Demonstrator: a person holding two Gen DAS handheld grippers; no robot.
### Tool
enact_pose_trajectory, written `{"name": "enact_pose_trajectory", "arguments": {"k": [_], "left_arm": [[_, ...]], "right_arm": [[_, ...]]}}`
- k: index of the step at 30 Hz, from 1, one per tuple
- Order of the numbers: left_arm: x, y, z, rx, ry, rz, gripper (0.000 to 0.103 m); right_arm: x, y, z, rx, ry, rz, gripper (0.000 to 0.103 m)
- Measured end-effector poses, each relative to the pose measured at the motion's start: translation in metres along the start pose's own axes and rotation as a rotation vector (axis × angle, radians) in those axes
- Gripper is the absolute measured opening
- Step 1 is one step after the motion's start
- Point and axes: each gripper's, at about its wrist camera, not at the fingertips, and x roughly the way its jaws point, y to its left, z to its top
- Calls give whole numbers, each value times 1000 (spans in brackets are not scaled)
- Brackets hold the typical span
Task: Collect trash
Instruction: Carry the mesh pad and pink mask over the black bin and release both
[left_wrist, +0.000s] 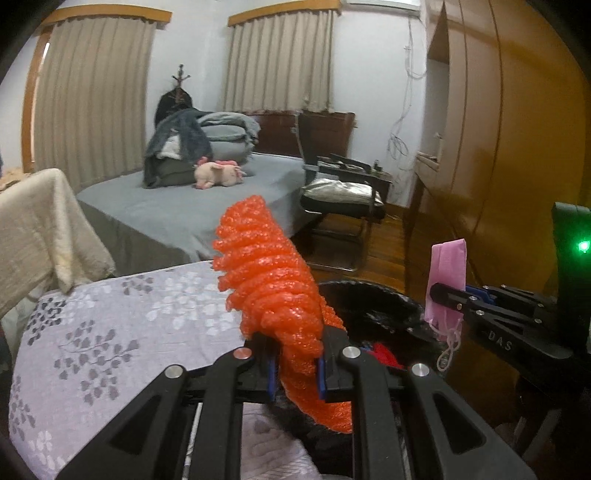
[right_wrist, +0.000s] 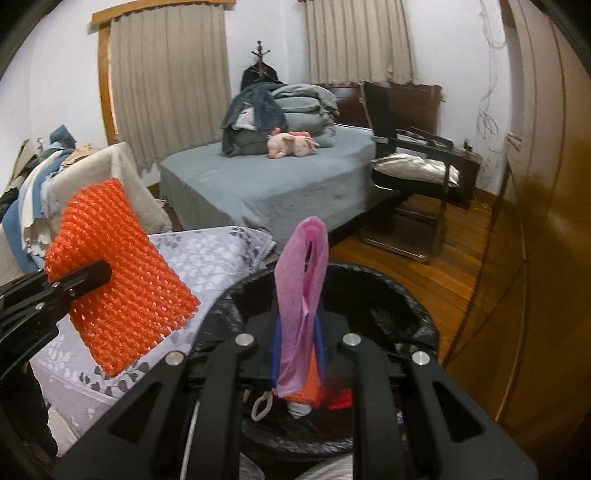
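A: Left claw (left_wrist: 295, 363) — state noted?

B: Clamped on the orange foam net (left_wrist: 273, 280). The net is held upright between the blue pads, its lower end hanging below them. From the right wrist view the same net (right_wrist: 122, 273) is seen as a flat mesh sheet, pinched near its left edge, held over the near right corner of the floral-covered desk (left_wrist: 110, 332).

A: Right claw (right_wrist: 299, 354)?

B: Closed on a pink face mask (right_wrist: 303, 295). The mask is folded and stands up between the pads; an ear loop (right_wrist: 261, 404) dangles below. In the left wrist view the mask (left_wrist: 445, 280) is seen at the right, gripped by the right claw's tip.

A: Position relative to the bin?

B: Both items are held above or just beside the black-lined trash bin (right_wrist: 388, 295), the mask directly over its opening. Red and orange scraps (right_wrist: 332, 397) are seen inside the bin.

A: Surroundings?

B: A grey bed (left_wrist: 177, 206) with a pink plush pig (left_wrist: 218, 173) is recorded far behind, a chair (left_wrist: 340, 199) to its right, and a wooden wardrobe (left_wrist: 498, 147) along the right.
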Motion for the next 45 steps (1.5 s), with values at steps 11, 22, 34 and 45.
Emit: {"name": "enact_pose_trajectory", "arguments": {"k": [11,22,34,45], "left_arm": [[43,-19,-5,37,49,-64,15],[105,-27,-6,42,113,-91,15],[161,-33,-8,40,193,-102,15],[170,-19,-5,2,213,-154,68]], "right_arm": [[19,-31,-11,38,48,-67,15],[64,-43,-13,20,113,-70,15],[108,-57,-14,31,159,-64,15],[127,-69,-18,19,174,-95,59]]}}
